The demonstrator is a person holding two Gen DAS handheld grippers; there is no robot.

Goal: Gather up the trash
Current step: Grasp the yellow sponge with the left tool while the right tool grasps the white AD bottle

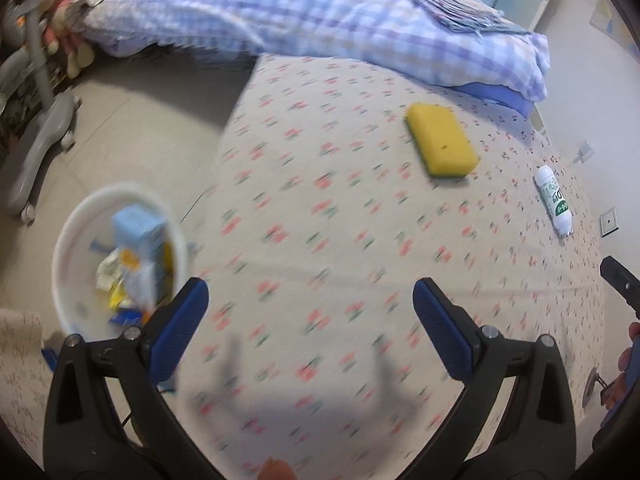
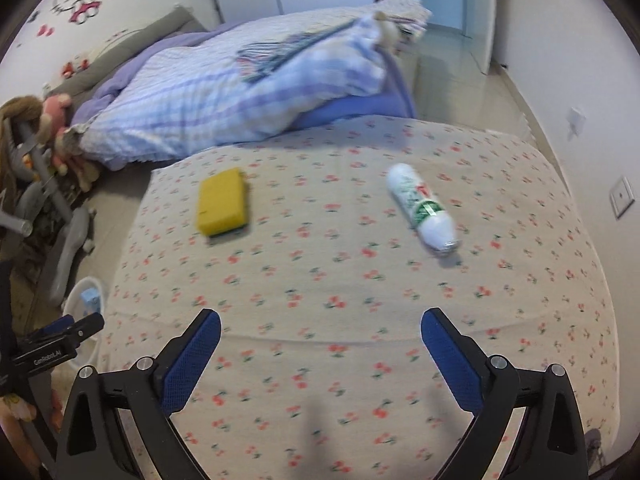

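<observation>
A yellow sponge (image 1: 442, 140) lies on the floral bed sheet (image 1: 340, 240), and it also shows in the right wrist view (image 2: 222, 202). A white bottle with a green label (image 1: 554, 200) lies near the bed's right edge, and in the right wrist view (image 2: 422, 208) ahead and right. A white bin (image 1: 76, 240) on the floor left of the bed holds a blue carton (image 1: 140, 248) and wrappers. My left gripper (image 1: 310, 304) is open and empty over the sheet beside the bin. My right gripper (image 2: 320, 332) is open and empty above the sheet.
A checked purple duvet (image 1: 320, 12) is heaped at the far side of the bed. A grey chair base (image 1: 36, 148) and plush toys (image 1: 68, 20) stand on the floor at left. The white wall (image 2: 580, 80) with sockets runs along the right.
</observation>
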